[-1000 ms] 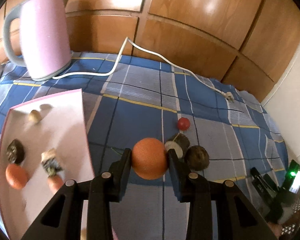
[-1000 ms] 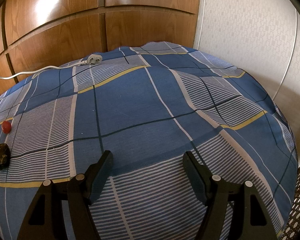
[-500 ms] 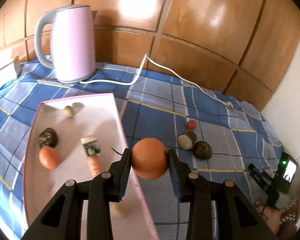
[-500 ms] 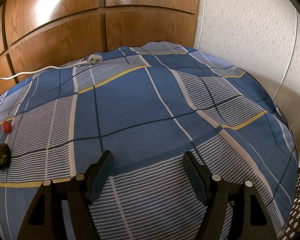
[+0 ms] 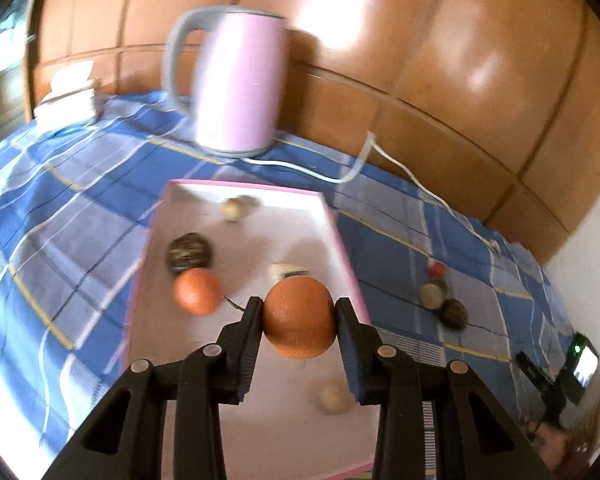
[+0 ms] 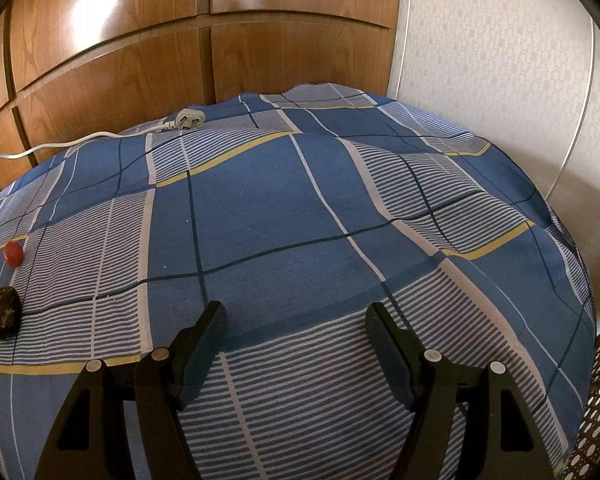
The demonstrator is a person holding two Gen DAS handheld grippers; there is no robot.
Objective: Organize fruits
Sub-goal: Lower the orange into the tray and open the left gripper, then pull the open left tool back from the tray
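My left gripper (image 5: pixel 299 316) is shut on an orange (image 5: pixel 299 318) and holds it above the pink tray (image 5: pixel 340 236). The tray holds another orange fruit (image 5: pixel 198 291), a dark round fruit (image 5: pixel 189 251), a small pale fruit (image 5: pixel 233 209) at the far end and a pale ball (image 5: pixel 332 398) near me. On the cloth to the right lie a small red fruit (image 5: pixel 437 268), a cut brown piece (image 5: pixel 431 293) and a dark lumpy fruit (image 5: pixel 454 312). My right gripper (image 6: pixel 296 320) is open and empty over the cloth; the red fruit (image 6: pixel 13 253) and the dark fruit (image 6: pixel 2 310) lie far to its left.
A pink kettle (image 5: pixel 236 80) stands behind the tray, its white cord (image 5: pixel 400 168) running right to a plug (image 6: pixel 189 120). A white box (image 5: pixel 66 98) sits at the far left. A phone on a stand (image 5: pixel 582 364) is at the right edge. Wooden panels back the table.
My left gripper has swung left with the orange, from over the cloth to over the tray. The right gripper has not moved.
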